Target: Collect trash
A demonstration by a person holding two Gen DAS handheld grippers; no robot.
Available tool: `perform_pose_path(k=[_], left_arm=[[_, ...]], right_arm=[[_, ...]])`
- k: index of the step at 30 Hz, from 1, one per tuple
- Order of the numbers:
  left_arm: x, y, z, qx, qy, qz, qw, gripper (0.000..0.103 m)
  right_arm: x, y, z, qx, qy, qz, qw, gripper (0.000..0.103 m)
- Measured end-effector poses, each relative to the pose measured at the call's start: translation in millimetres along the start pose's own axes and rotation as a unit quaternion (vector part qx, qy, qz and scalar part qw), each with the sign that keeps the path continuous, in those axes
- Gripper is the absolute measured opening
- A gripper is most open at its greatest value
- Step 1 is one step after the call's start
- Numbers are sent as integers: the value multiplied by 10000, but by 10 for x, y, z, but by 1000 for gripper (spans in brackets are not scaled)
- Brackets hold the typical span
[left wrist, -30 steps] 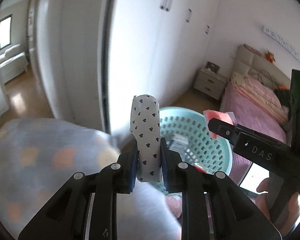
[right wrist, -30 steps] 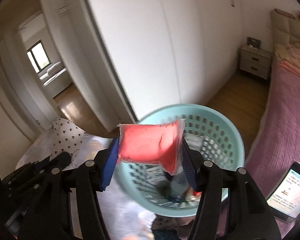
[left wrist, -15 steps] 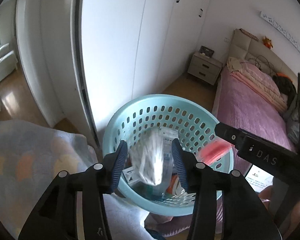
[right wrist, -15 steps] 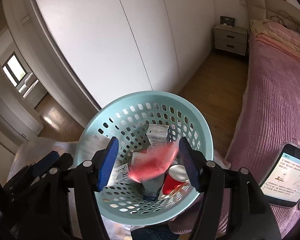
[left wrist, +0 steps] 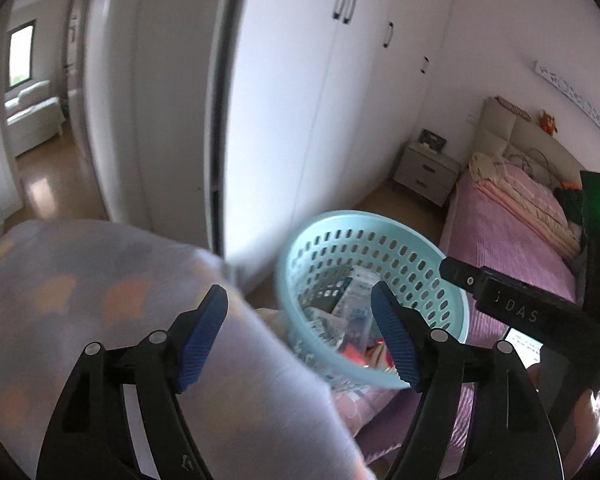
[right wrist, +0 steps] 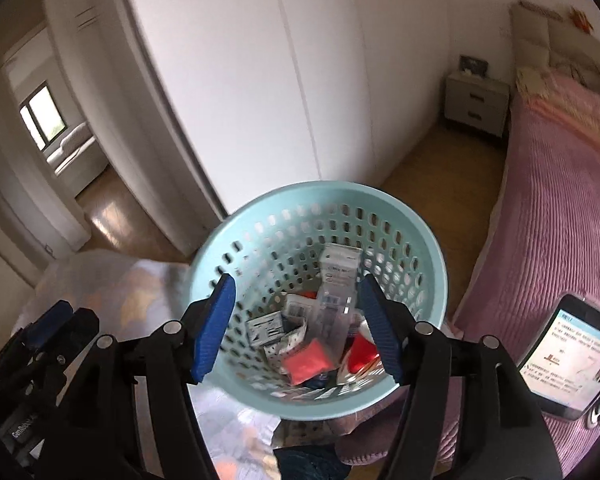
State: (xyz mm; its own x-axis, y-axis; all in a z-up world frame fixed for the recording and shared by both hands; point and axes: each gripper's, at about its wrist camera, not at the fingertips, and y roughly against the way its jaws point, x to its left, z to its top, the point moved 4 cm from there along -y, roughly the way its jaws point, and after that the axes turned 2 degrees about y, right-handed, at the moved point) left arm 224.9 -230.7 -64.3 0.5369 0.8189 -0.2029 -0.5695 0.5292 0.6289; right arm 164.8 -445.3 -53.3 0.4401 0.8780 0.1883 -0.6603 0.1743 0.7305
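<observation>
Left tongs (left wrist: pixel 300 336) gaped wide, empty, above blanket (left wrist: pixel 100 304). Right tongs (right wrist: pixel 296 330) wide, empty, over teal basket (right wrist: pixel 432 248). Red packet (right wrist: pixel 310 366) lay inside among boxes (right wrist: pixel 338 276). Phone (right wrist: pixel 568 360) on bed (right wrist: pixel 556 216).

"DAS" is printed on the right claw (left wrist: pixel 512 308); "GenRobot" on the left claw (right wrist: pixel 48 344).

White wardrobe (right wrist: pixel 260 80), pink bed (right wrist: pixel 552 208), nightstand (right wrist: pixel 476 104).
</observation>
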Motion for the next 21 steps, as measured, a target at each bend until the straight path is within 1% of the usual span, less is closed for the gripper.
perform_pose_path(k=[3, 6, 7, 9, 10, 13, 15, 17, 19, 20, 21], left_arm=[[148, 197, -171, -136, 105, 314, 9994, 72], [253, 361, -302, -306, 156, 527, 9980, 72], [319, 443, -374, -433, 183, 717, 9963, 72], [398, 551, -480, -599, 231, 911, 9938, 72], [438, 586, -523, -633, 275, 989, 9927, 72], [602, 703, -638, -748, 426, 1246, 9885, 72], [711, 783, -672, -946, 389, 1582, 9821, 73], [792, 845, -675, -1150, 388, 1824, 9757, 79], [888, 913, -727, -1393, 459, 2049, 9677, 81], [918, 929, -737, -1388, 497, 2178, 9648, 81], [952, 955, -737, -1385, 518, 2189, 9645, 81]], right_arm=[[190, 128, -75, -202, 180, 72, 9996, 61], [353, 253, -171, -418, 352, 159, 9984, 61], [405, 298, -215, -484, 377, 227, 9979, 61], [463, 364, -278, -566, 385, 349, 9970, 65], [492, 412, -320, -640, 391, 401, 9964, 66], [562, 533, -409, -892, 543, 347, 9939, 68], [612, 617, -464, -1057, 610, 300, 9921, 70], [656, 732, -516, -1281, 649, 342, 9890, 73], [712, 868, -598, -1567, 753, 290, 9843, 75], [731, 922, -626, -1673, 801, 244, 9823, 76], [752, 966, -648, -1758, 839, 209, 9806, 77]])
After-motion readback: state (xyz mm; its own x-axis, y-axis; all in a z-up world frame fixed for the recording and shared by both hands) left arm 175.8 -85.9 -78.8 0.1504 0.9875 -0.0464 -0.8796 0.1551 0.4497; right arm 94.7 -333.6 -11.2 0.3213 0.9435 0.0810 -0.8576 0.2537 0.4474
